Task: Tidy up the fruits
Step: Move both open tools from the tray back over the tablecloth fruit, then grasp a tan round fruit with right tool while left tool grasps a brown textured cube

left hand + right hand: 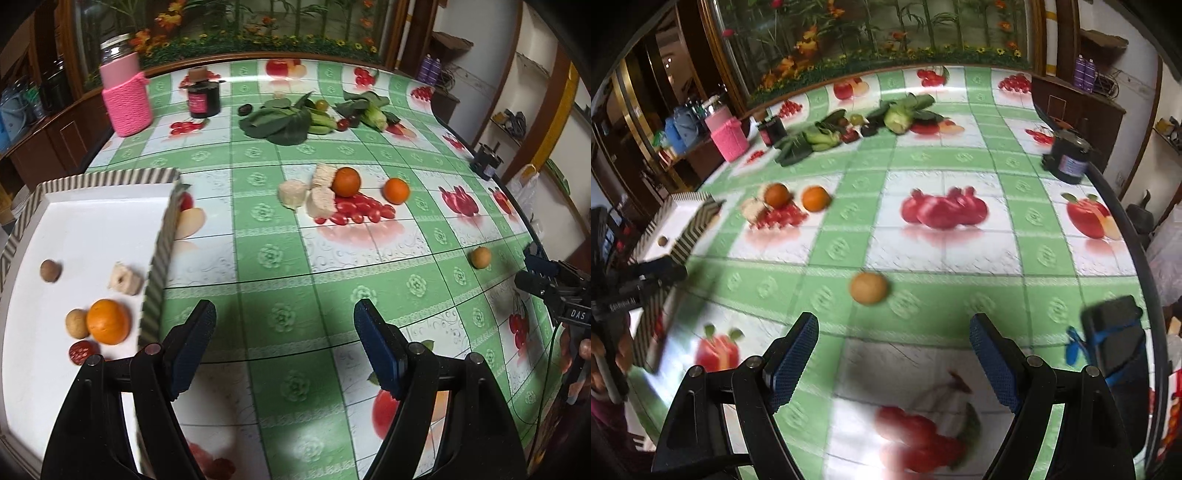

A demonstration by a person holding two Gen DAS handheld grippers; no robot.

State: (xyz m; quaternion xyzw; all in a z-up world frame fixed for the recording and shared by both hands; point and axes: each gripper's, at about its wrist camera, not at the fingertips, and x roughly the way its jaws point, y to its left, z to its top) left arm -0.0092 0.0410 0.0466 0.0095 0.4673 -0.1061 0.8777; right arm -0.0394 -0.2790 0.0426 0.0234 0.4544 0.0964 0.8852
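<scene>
My left gripper [284,325] is open and empty, just right of the white striped-rim tray [92,221]. The tray holds an orange [108,321], two small brown fruits [77,323] [50,270], a red date [82,351] and a pale chunk [125,282]. Mid-table lie two oranges [346,181] [396,191] beside pale chunks [320,201]. My right gripper [894,332] is open and empty, a little short of a small tan fruit [868,288], which also shows in the left wrist view [480,257].
Leafy greens [284,122] with small fruits lie at the back. A pink-sleeved jar [125,92] and a dark jar [204,99] stand back left. A black can [1069,160] stands at the right edge. A dark object with blue straps [1115,343] lies near my right gripper.
</scene>
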